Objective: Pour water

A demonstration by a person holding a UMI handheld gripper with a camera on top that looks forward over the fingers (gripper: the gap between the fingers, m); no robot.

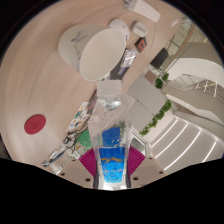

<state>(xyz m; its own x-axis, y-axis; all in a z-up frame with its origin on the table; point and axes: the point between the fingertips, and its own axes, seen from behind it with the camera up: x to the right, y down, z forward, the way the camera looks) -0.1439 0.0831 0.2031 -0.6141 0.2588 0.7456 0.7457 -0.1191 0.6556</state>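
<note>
We cannot tell what the blue item (113, 150) between the pads (90, 160) is; its near end is cut off, and far clutter blurs.

We saw a clear bottle (112, 150) with a blue label standing between our fingers (88, 161), both pink pads touching its sides. Beyond them a white round table (103, 52) showed, and a red disc (35, 124) lay far leftward.

Light: bright, even daylight, washed pale across the room; glare: whitish overhead | Distortion: strong fisheye bending at edges | Focus: soft throughout, details smeared
</note>
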